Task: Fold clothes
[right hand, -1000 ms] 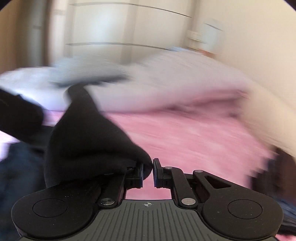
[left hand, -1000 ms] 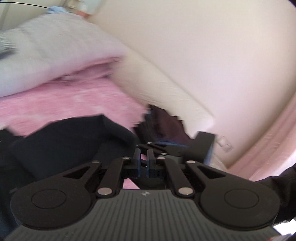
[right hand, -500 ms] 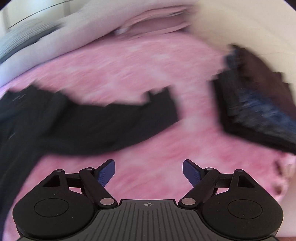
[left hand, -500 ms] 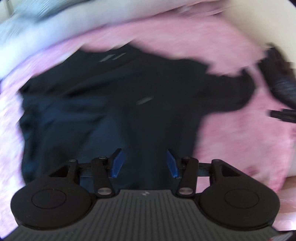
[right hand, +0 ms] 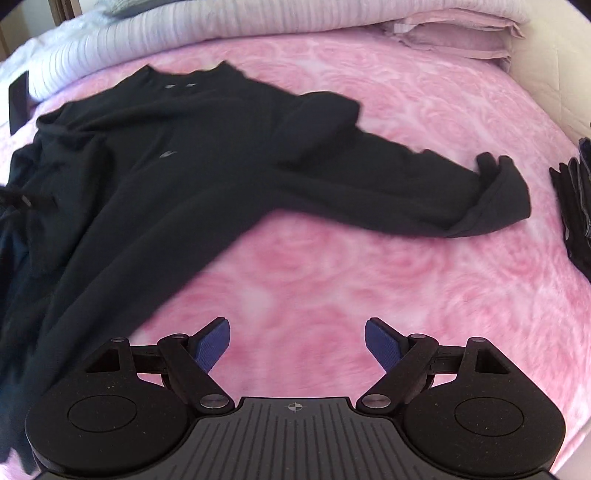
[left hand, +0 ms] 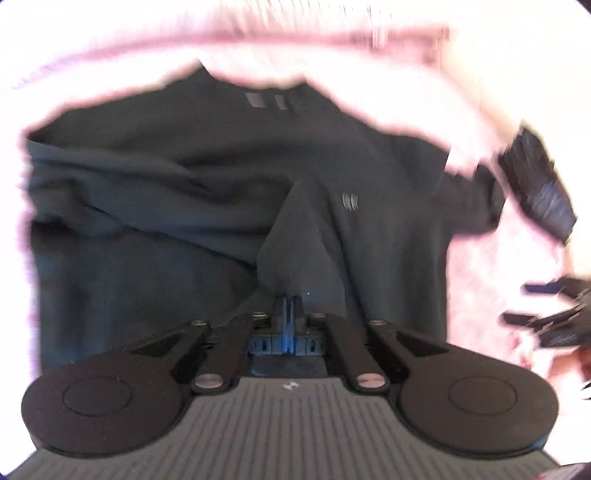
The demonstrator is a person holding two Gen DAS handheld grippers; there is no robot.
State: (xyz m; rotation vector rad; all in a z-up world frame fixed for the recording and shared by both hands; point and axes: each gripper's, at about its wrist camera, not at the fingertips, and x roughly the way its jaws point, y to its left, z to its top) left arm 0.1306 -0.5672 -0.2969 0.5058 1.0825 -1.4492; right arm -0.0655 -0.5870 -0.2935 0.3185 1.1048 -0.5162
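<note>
The left gripper (left hand: 289, 308) is clenched: its blue pads (left hand: 284, 312) meet with no gap, and a raised fold of the dark shirt (left hand: 207, 177) peaks right at their tips. The pinch looks to be on that fold, though blur keeps the contact itself from being sure.

The right gripper (right hand: 297, 341) is released, its blue pads (right hand: 212, 345) spread wide with only the pink blanket (right hand: 369, 258) showing between them. It holds nothing and touches nothing; it hangs over bare blanket just beside the shirt's hem edge.

The shirt (right hand: 159, 173) lies spread on the blanket, collar toward the pillows (right hand: 454, 33) and white duvet (right hand: 147, 40). One long sleeve (right hand: 424, 199) stretches away from the body toward a stack of dark folded clothes (right hand: 576, 206) at the blanket's edge, its cuff crumpled and near that stack but apart from it. The shirt's other side is bunched and wrinkled. In the left wrist view the right gripper (left hand: 550, 314) shows beside the shirt, over the blanket.
</note>
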